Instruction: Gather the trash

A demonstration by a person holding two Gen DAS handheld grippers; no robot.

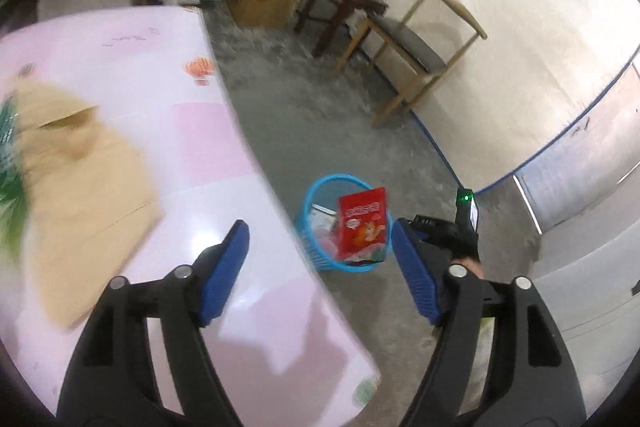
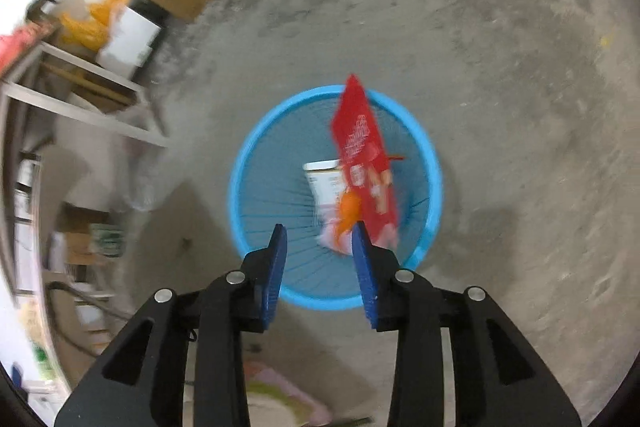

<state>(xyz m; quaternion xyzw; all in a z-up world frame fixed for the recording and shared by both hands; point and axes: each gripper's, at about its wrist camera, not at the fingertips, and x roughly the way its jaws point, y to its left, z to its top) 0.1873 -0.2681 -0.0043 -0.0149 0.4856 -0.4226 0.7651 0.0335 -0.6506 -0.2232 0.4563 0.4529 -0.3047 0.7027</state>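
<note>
Both my grippers (image 1: 320, 267) (image 2: 318, 263) are open and empty; the red packet (image 2: 366, 163) may catch the basket (image 2: 248, 155) rim and fall outside.

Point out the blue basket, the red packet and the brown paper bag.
Basket (image 2: 240, 163): right wrist view, left part of rim.
Red packet (image 2: 358, 143): right wrist view, middle of its printed face.
Paper bag (image 1: 88, 195): left wrist view, middle of its flat side.

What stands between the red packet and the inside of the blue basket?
Nothing visible. The red packet hangs over the open mouth of the blue basket; a white cup already lies inside, leaving room.
</note>
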